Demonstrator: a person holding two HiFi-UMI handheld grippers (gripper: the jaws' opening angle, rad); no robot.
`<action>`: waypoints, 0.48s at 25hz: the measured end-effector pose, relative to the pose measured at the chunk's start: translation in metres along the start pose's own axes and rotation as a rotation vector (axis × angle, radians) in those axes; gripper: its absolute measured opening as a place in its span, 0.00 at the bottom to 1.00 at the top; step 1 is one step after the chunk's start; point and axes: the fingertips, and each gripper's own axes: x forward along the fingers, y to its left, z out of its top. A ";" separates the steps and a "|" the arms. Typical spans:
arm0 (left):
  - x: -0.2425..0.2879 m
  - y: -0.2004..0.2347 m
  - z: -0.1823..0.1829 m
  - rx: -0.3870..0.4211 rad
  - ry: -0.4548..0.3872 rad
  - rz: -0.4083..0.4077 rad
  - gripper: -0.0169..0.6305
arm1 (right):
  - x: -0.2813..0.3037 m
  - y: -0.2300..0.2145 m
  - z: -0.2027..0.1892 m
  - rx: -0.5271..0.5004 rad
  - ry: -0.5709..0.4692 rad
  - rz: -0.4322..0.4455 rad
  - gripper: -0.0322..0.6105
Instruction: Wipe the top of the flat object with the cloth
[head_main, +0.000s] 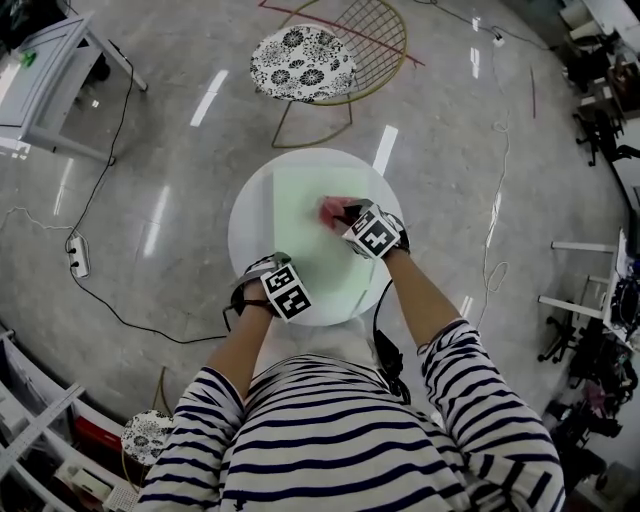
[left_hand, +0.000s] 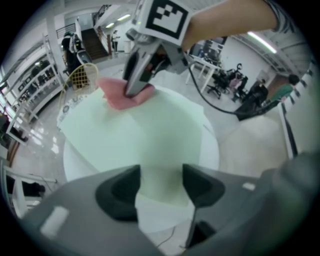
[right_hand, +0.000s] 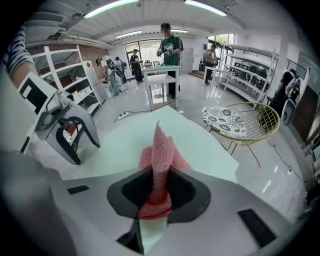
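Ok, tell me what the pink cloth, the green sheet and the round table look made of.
The pink cloth: knitted or woven fabric, matte; open mesh texture shows. The green sheet: probably thin plastic or card, smooth, matte; lies flat with crisp corners. The round table: smooth white top, laminate or paint, unclear which.

The far and left parts of the flat green sheet (head_main: 298, 205) lie bare, so a gripper can sweep there freely. On the sheet's right side the right gripper (head_main: 340, 212) stands, its fingers closed on the bunched cloth (head_main: 328, 209). The left gripper (head_main: 272, 262) takes up the near-left rim of the counter (head_main: 248, 215), fingers apart over the sheet's near edge. A bare strip of sheet lies between the two grippers. The person's torso (head_main: 340, 440) closes the near side. Beyond the counter's far edge open floor runs to a wire chair (head_main: 330, 55). On the floor to the left lie a cable (head_main: 120, 310) and a power strip (head_main: 78, 255).
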 end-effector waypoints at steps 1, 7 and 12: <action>0.000 0.000 0.000 -0.001 0.002 0.001 0.44 | -0.001 0.007 -0.004 -0.004 -0.001 0.006 0.17; 0.001 0.001 0.000 0.000 0.009 0.015 0.44 | -0.009 0.044 -0.018 -0.016 -0.027 0.037 0.17; 0.001 0.001 0.001 0.006 0.016 0.021 0.44 | -0.014 0.079 -0.039 -0.005 -0.010 0.073 0.17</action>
